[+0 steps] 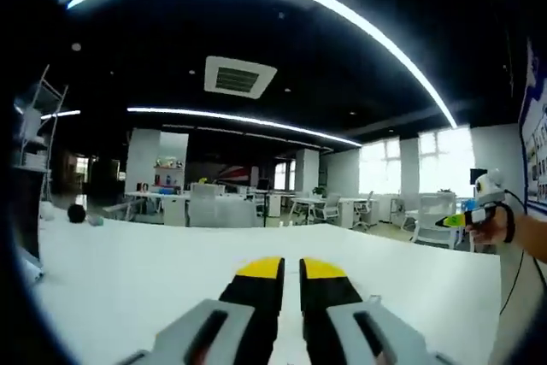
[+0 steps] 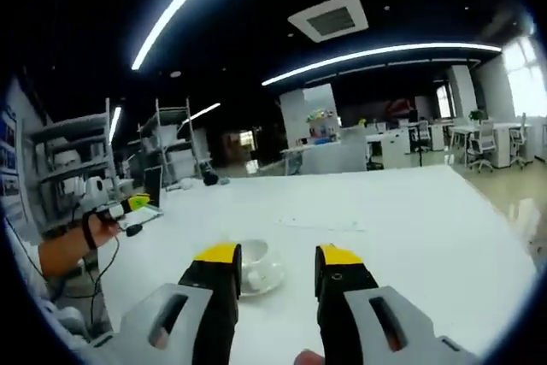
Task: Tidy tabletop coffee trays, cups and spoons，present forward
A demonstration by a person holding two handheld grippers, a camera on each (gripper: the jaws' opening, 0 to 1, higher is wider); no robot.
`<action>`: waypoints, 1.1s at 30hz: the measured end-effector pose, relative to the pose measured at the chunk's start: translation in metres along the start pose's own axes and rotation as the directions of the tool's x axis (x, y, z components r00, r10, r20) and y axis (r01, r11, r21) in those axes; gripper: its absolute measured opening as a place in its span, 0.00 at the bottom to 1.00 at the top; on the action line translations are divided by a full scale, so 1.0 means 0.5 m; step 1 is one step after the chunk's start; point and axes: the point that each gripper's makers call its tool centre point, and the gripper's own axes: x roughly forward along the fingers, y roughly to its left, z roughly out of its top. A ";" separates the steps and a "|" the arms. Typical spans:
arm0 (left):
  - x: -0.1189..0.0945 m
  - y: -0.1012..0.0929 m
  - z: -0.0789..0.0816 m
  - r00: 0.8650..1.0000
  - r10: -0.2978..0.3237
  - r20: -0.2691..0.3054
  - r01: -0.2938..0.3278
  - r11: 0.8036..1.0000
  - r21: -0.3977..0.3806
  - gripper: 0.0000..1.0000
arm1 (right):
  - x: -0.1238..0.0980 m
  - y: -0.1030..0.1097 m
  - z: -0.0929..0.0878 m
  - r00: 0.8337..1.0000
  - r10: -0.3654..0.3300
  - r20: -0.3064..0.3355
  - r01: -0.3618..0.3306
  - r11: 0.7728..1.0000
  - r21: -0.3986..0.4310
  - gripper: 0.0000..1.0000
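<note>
- The left gripper (image 1: pixel 291 275) hangs over the white table (image 1: pixel 128 271) with its yellow-tipped jaws close together, a thin gap between them and nothing in it.
- The right gripper (image 2: pixel 278 264) has its jaws set wide apart, also holding nothing; a fingertip shows at the bottom edge between the grey jaw bodies.
- The table is large, white and mostly bare in both views; in the right gripper view its far edge meets an open office floor.
- Office desks and chairs (image 1: pixel 222 207) stand well beyond the table, with bright windows (image 1: pixel 419 160) on the right of the left gripper view.
- Metal shelving (image 2: pixel 73 168) stands along the left of the right gripper view, past the table's edge.
- A person's hand (image 2: pixel 90 232) reaches in at the left of the right gripper view, holding the other gripper, with a cable trailing down from the wrist.
- The same kind of sight appears at the right edge of the left gripper view: a hand (image 1: pixel 496 224) gripping a tool with a green-yellow tip.
- A white cup (image 2: pixel 255 256) sits on a white saucer (image 2: pixel 261 279) on the table, just ahead of the right gripper's left jaw, partly hidden behind its tip.
- A small dark round thing (image 1: pixel 76 212) lies far off on the table's left side; what it is cannot be told.
</note>
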 end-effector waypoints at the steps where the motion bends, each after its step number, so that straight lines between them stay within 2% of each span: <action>1: -0.012 -0.008 0.001 1.000 -0.003 0.003 0.003 1.000 0.018 0.11 | -0.008 0.002 -0.002 1.000 -0.002 -0.003 0.002 1.000 -0.007 0.36; 5: -0.051 -0.014 0.002 1.000 0.002 0.027 -0.003 0.999 0.044 0.28 | -0.060 0.025 0.005 0.997 0.007 0.076 0.003 0.991 -0.133 0.38; 7: -0.072 -0.016 0.014 0.997 0.015 0.080 -0.018 0.999 0.046 0.30 | -0.084 0.032 0.000 0.995 -0.003 0.101 0.024 0.977 -0.211 0.38; 9: -0.097 -0.018 0.009 0.996 0.023 0.087 -0.028 0.998 0.048 0.32 | -0.107 0.038 -0.009 0.993 -0.009 0.122 0.039 0.969 -0.242 0.40; 11: -0.118 -0.012 0.001 0.995 0.049 0.089 -0.053 0.998 0.041 0.32 | -0.129 0.029 -0.016 0.988 -0.039 0.147 0.071 0.973 -0.221 0.39; 16: -0.159 -0.021 -0.014 0.994 0.052 0.092 -0.056 0.998 0.041 0.32 | -0.174 0.006 -0.037 0.978 -0.087 0.187 0.118 0.980 -0.159 0.40; 19: -0.185 -0.006 -0.012 0.989 0.087 0.122 -0.095 0.993 0.064 0.34 | -0.196 -0.005 -0.055 0.976 -0.118 0.182 0.151 0.972 -0.179 0.42; 21: -0.201 -0.004 -0.012 0.986 0.089 0.137 -0.098 0.994 0.055 0.35 | -0.210 -0.023 -0.075 0.974 -0.164 0.153 0.195 0.957 -0.215 0.43; 22: -0.211 0.000 -0.012 0.984 0.096 0.153 -0.104 0.994 0.046 0.35 | -0.214 -0.025 -0.080 0.975 -0.164 0.151 0.195 0.956 -0.220 0.43; 25: -0.236 0.002 -0.026 0.984 0.087 0.155 -0.095 0.994 0.047 0.35 | -0.229 -0.027 -0.096 0.978 -0.154 0.144 0.182 0.960 -0.212 0.45; 29: -0.259 0.004 -0.050 0.987 0.081 0.136 -0.095 0.991 0.098 0.36 | -0.238 -0.032 -0.119 0.981 -0.143 0.129 0.169 0.960 -0.223 0.45; 31: -0.271 0.005 -0.062 0.988 0.078 0.136 -0.098 0.985 0.140 0.36 | -0.237 -0.028 -0.134 0.986 -0.118 0.114 0.141 0.964 -0.225 0.46; 33: -0.278 0.012 -0.078 0.989 0.085 0.125 -0.102 0.985 0.140 0.36 | -0.232 -0.023 -0.145 0.990 -0.089 0.109 0.113 0.965 -0.235 0.47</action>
